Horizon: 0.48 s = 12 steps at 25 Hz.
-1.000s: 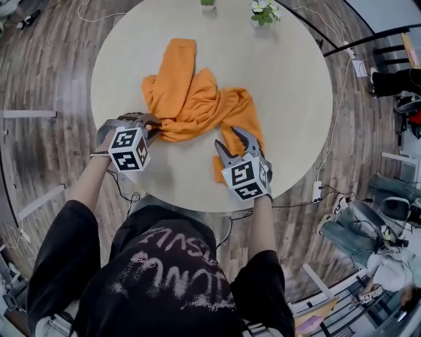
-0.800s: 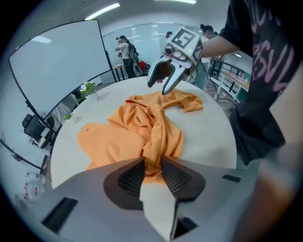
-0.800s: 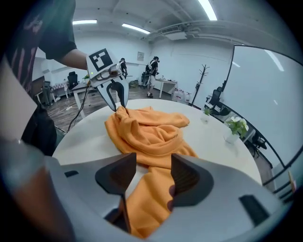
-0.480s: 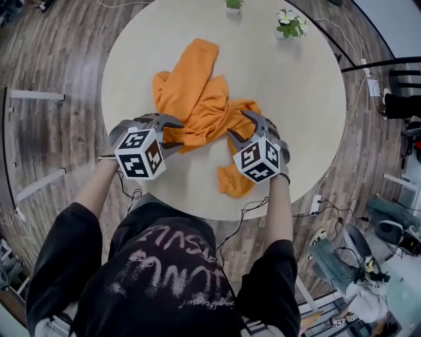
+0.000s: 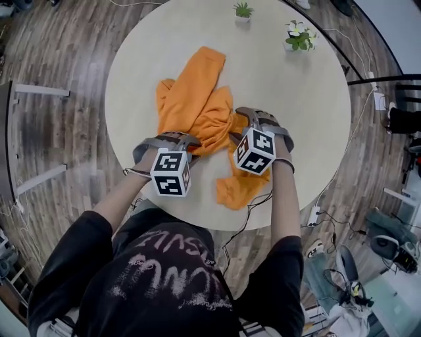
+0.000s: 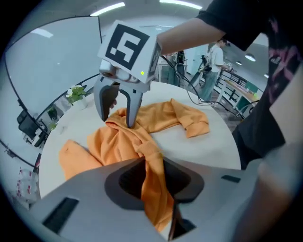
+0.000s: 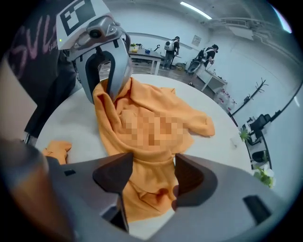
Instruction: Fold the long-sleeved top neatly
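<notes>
The orange long-sleeved top (image 5: 197, 99) lies crumpled on the round table (image 5: 296, 99), one sleeve (image 5: 237, 187) trailing over the near edge. My left gripper (image 5: 170, 139) is at the top's near left edge. Its jaws have just been closing, and in the left gripper view they (image 6: 151, 189) pinch a raised ridge of the orange top (image 6: 161, 116). My right gripper (image 5: 260, 118) stands over the top's near right part. Its jaws (image 7: 151, 175) have just been opening and stand wide, with the top's cloth (image 7: 165, 101) lying loose between them. Each gripper view shows the other gripper (image 6: 117, 120) (image 7: 102, 94) close by.
Two small potted plants (image 5: 243, 10) (image 5: 299, 36) stand at the table's far edge. Cables (image 5: 329, 217) run across the wooden floor to the right. The table's near edge is close below both grippers.
The right gripper has left the near-edge sleeve, rolled and come down on the top's middle, jaws wider. The left gripper has slid right along the near edge, toward the right one.
</notes>
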Motion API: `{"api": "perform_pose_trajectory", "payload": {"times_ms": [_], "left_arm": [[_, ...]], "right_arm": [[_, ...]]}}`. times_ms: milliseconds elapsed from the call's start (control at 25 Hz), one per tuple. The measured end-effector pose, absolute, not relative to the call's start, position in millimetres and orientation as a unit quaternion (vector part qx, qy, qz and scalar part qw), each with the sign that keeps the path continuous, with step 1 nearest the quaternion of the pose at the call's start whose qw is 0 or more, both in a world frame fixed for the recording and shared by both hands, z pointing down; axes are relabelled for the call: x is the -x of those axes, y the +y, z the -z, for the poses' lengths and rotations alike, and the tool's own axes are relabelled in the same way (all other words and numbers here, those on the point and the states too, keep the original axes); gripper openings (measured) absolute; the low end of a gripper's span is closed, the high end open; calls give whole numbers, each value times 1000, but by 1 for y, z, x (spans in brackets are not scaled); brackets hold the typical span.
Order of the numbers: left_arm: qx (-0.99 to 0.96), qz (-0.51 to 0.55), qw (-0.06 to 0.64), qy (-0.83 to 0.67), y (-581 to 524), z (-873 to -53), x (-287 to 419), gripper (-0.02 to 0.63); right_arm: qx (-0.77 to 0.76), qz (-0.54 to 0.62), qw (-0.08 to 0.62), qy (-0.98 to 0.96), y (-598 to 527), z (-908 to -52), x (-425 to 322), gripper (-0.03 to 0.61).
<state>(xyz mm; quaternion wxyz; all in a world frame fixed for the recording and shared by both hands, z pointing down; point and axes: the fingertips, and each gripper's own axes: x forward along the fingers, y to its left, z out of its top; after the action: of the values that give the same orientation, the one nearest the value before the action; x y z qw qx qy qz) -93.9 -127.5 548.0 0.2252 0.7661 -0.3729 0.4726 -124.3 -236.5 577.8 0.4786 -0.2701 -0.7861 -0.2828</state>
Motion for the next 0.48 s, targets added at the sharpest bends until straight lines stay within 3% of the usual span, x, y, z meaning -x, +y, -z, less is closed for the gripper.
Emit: {"api": "perform_pose_trajectory", "payload": {"times_ms": [80, 240, 480], "left_arm": [[-764, -459, 232, -390, -127, -545, 102, 75], [-759, -458, 229, -403, -121, -538, 117, 46], [-749, -462, 210, -427, -112, -521, 131, 38]], "right_arm": [[276, 270, 489, -782, -236, -581, 124, 258], [265, 263, 484, -791, -236, -574, 123, 148], [237, 262, 462, -813, -235, -552, 116, 77]]}}
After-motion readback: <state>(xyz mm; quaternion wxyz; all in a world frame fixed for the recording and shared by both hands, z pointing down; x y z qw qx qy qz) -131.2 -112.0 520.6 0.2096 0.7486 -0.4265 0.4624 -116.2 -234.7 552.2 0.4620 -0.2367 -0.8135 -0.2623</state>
